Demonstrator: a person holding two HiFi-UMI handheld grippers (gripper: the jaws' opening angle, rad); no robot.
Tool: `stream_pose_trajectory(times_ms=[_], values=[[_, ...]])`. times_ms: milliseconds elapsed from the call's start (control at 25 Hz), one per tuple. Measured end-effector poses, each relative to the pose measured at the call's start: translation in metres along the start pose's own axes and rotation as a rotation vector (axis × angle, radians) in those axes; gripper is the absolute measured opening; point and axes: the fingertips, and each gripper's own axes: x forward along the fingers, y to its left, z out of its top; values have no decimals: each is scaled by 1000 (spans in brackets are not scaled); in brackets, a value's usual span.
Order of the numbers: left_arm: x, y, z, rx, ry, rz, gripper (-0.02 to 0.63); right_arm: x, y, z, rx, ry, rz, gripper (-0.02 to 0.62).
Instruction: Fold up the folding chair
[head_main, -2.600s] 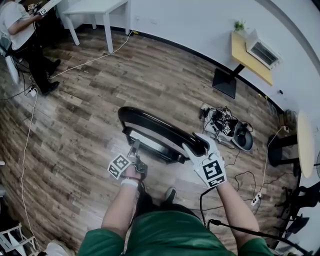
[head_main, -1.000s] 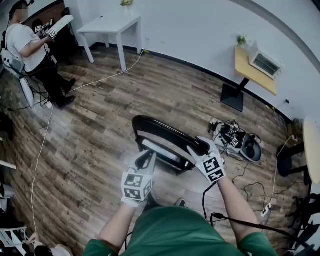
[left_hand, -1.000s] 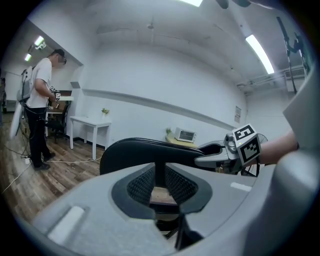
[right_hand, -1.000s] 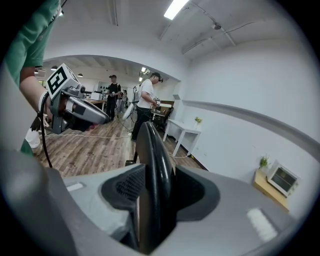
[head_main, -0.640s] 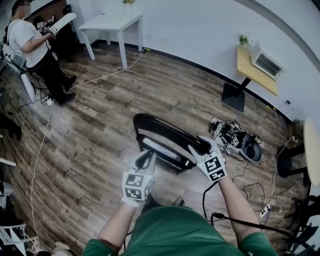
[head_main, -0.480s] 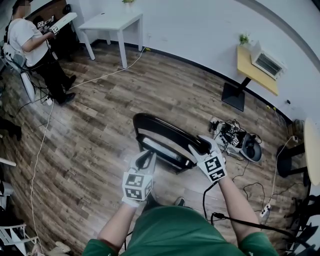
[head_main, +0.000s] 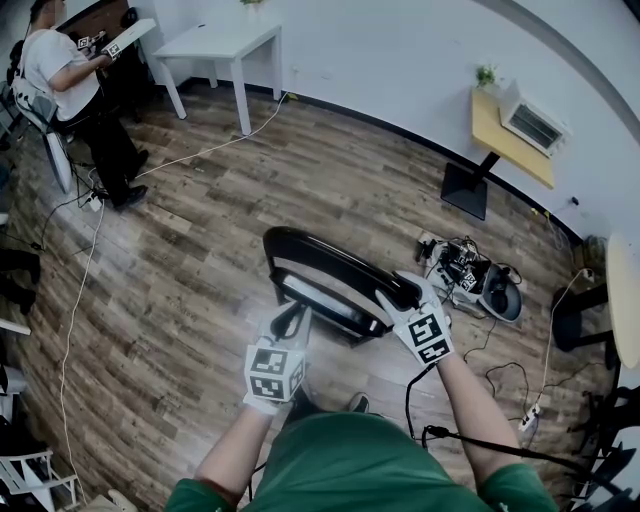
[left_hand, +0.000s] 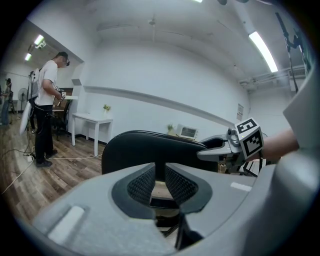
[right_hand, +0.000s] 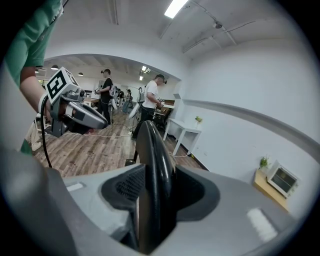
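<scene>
Glossy black folding chair (head_main: 330, 262) stood on the wood-plank floor (head_main: 200, 220) before the person. Right claw (head_main: 405, 292) pinched the backrest's top rim. Left claw (head_main: 290, 318), only narrowly spread and empty, hovered just beside the seat's near edge.

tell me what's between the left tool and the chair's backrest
The chair's seat lies between the left tool and the backrest. The head view shows this.
</scene>
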Motion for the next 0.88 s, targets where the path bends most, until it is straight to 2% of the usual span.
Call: stream_pose_trajectory(times_ms=[880], values=[[2,9,-8,6,32,-6,67,0,-1,2,1,-6,-7,189]])
